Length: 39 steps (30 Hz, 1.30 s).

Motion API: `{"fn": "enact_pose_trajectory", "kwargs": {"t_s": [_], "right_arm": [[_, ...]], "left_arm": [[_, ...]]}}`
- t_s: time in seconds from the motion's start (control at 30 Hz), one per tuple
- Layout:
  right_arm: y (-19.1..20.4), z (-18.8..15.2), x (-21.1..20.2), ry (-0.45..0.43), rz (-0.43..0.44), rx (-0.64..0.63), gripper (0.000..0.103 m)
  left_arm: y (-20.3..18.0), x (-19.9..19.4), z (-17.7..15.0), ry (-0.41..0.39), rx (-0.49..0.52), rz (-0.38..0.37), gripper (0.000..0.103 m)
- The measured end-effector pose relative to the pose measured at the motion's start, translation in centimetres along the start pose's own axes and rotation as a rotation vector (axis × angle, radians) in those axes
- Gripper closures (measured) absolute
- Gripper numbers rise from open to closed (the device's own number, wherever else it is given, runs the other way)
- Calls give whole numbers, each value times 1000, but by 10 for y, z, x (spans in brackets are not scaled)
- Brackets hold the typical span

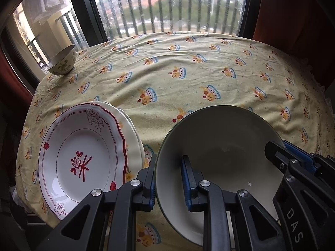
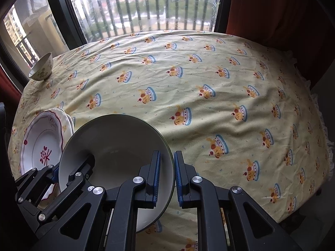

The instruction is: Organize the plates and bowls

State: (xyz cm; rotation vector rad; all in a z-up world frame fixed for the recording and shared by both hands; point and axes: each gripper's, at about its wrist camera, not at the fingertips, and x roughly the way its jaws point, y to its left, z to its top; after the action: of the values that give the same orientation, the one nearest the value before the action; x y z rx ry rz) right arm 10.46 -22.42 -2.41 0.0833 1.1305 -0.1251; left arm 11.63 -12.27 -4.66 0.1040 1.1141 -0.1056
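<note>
A large bowl (image 1: 219, 138) (image 2: 117, 138), cream inside with a dark green rim, hangs just above the tablecloth, held from both sides. My left gripper (image 1: 169, 179) (image 2: 69, 168) is shut on its left rim, one finger inside the bowl and one outside. My right gripper (image 2: 167, 173) (image 1: 286, 152) is shut on the right rim in the same way. To the left of the bowl lies a stack of plates (image 1: 83, 152) (image 2: 39, 144); the top one is white with red trim and a red flower mark. A small patterned bowl (image 1: 61, 61) (image 2: 41, 68) stands at the table's far left corner.
A yellow tablecloth (image 1: 188, 67) (image 2: 209, 73) with a cake print covers the round table. Behind it are a window with a balcony railing (image 1: 167, 10) and a red curtain (image 2: 272, 10) at the right. The table's edge drops off at left and right.
</note>
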Motion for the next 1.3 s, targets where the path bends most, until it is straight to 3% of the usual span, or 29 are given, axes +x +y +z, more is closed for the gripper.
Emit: {"fn": "enact_pose_trajectory", "kwargs": {"t_s": [0.27,0.33,0.37,0.4,0.47,0.5,0.53,0.63,0.77,1.3], "right_arm": [[2,1,2,-8,6,-7,80],[2,2,4,3,24,-9,71],[3,2,4,4,29,-10,66],[4,3,3,2,34,-9,52],[6,3,0,-19,49,-6,36],[7,4,-2,-30,53,-15,33],[9,6,-4,-34,55,-21,31],[16,10,-6,-33,68,-25,28],[27,16,-9,-39,57,-20,26],[111,51,-23,-78,35,42,26]], "left_arm": [[0,0,0,3,2,4,82],[1,-2,0,8,6,0,77],[2,-3,0,8,8,-7,68],[3,-6,1,4,8,-18,65],[6,-11,1,-10,17,-19,58],[7,-13,2,-11,21,-23,47],[9,-14,3,-11,22,-33,41],[16,-16,6,-14,17,-51,31],[28,-17,12,-15,8,-75,26],[119,-24,48,-64,-1,-104,26]]}}
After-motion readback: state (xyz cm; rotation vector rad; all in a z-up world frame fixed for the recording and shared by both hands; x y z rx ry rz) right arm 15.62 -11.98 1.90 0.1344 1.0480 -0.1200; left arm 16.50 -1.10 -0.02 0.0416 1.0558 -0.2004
